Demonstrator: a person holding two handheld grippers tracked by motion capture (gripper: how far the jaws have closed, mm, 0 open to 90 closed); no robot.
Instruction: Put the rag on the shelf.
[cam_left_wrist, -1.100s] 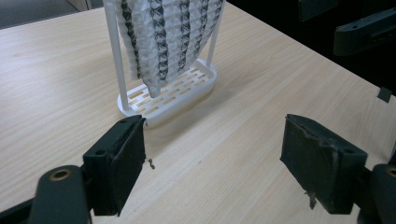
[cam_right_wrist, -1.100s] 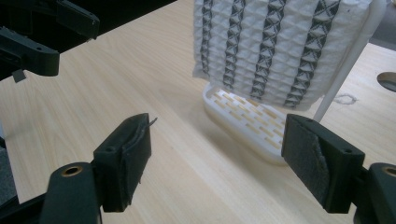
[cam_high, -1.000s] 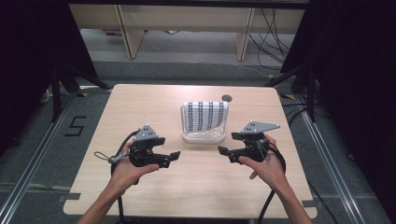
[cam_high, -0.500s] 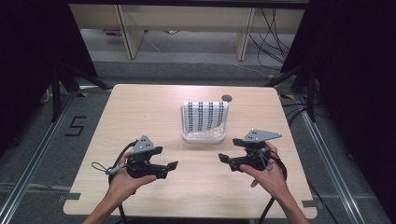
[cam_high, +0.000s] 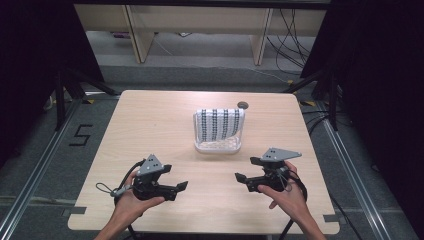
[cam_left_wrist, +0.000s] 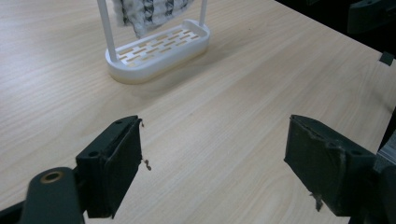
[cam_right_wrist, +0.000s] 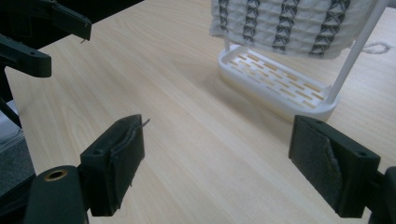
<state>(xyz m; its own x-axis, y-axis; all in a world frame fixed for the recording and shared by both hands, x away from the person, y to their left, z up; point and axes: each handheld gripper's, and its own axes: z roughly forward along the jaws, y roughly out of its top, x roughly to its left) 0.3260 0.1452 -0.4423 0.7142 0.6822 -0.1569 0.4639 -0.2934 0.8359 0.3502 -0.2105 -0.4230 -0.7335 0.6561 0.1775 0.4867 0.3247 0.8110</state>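
— Both grippers had come back toward the person's edge of the table (cam_high: 150, 120) since a second before, hadn't they?

— Yes. The left gripper (cam_high: 176, 190) and the right gripper (cam_high: 244, 181) both sat lower in the high view than they had, nearer the near edge, tips turned toward each other with bare wood between them.

— How did the jaws stand?

— Wide apart on both, nothing between them. In the left gripper view only table top lay between its two black pads (cam_left_wrist: 122, 168); the same in the right gripper view.

— And the rack?

— The white rack (cam_high: 218, 146) stood ahead of both grippers, well apart from them, about midway between the two. A white cloth with dark patterned stripes (cam_high: 220, 122) hung over its top bar, above the slotted base (cam_right_wrist: 275, 81). Beyond the rack was a small round hole (cam_high: 243, 105) in the table.

— Hands?

— The left hand (cam_high: 131, 202) and right hand (cam_high: 287, 195) each gripped a handle.
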